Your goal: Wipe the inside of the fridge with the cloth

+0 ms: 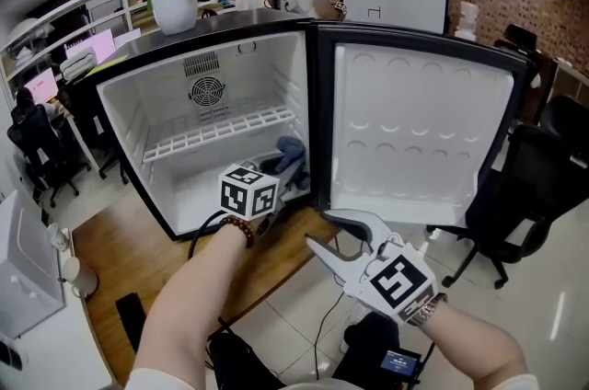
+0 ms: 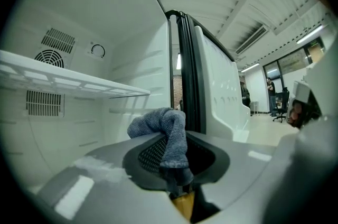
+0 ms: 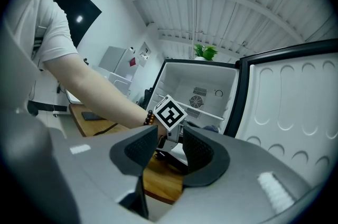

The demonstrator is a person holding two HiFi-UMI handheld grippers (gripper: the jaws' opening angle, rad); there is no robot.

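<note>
Cloth [image 2: 166, 133] is pinched in the left tongs [image 1: 283, 175], sticking up off their tips low in the right front corner of the fridge [image 1: 138, 117] under the shelf [image 1: 221, 129], so left's the nearer hand (right tongs [image 1: 320, 229] hang half-open and empty outside by the door [image 1: 423, 131]).

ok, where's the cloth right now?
Head view: the blue-grey cloth is held in the claw of the left gripper, inside the fridge, below the wire shelf, on the right side next to the open door.
</note>
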